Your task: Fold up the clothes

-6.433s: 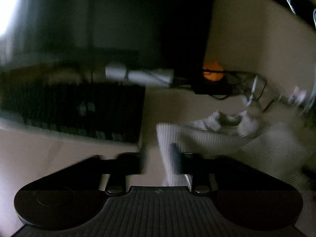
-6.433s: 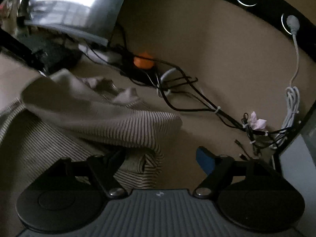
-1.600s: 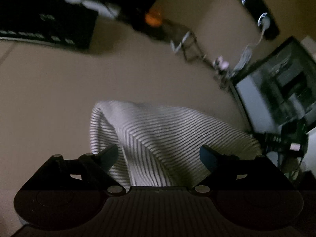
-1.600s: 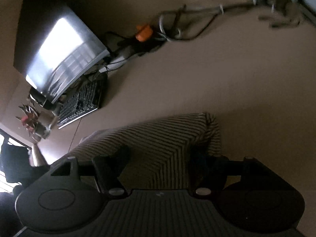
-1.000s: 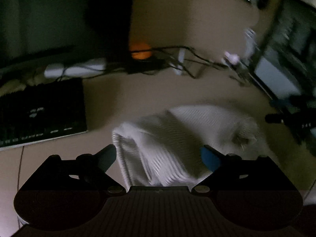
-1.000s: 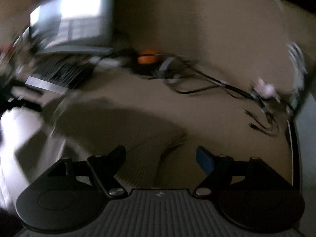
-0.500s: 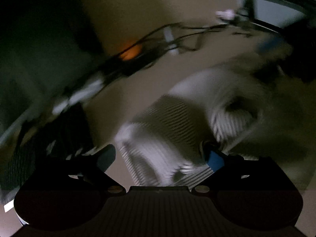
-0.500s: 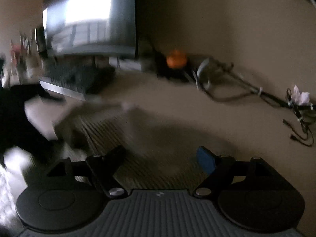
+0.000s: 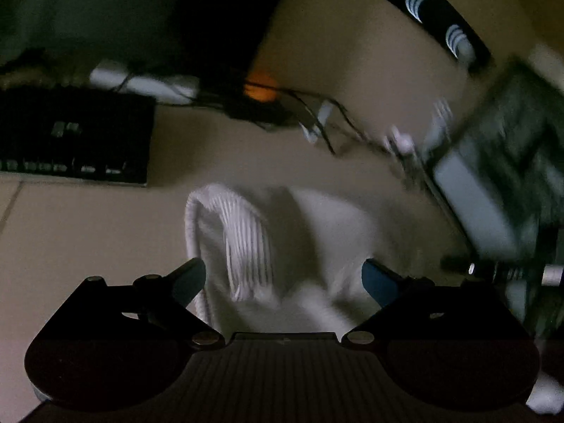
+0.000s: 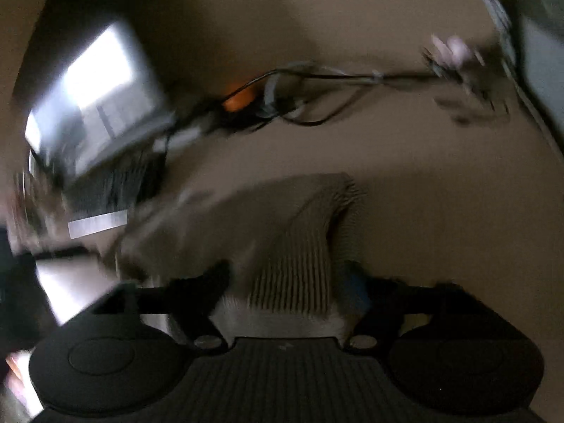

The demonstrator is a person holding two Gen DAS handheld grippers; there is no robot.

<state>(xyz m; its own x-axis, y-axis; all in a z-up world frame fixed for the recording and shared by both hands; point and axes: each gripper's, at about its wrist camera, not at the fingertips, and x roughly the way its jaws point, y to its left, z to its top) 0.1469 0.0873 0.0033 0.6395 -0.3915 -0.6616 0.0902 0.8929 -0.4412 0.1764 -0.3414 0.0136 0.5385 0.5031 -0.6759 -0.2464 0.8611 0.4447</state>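
A pale striped garment point(image 9: 246, 239) lies bunched on the tan desk. In the left wrist view its folded left edge sits between the fingers of my left gripper point(image 9: 282, 276), which is wide open just above the cloth and grips nothing. In the right wrist view the same garment point(image 10: 299, 246) shows its right corner fold. My right gripper point(image 10: 283, 280) straddles that fold, and its jaws are closing with the cloth between them. Blur hides whether the pads press on it.
At the back left are a black keyboard point(image 9: 70, 137) and a lit monitor point(image 10: 102, 98). Along the back runs a tangle of cables point(image 10: 317, 81) with an orange object point(image 9: 261, 86) in it. A second screen point(image 9: 493, 183) stands on the right.
Both views have rolled and shifted over the garment. The right jaws stand narrower around the cloth fold than half a second ago. The left jaws stay wide open.
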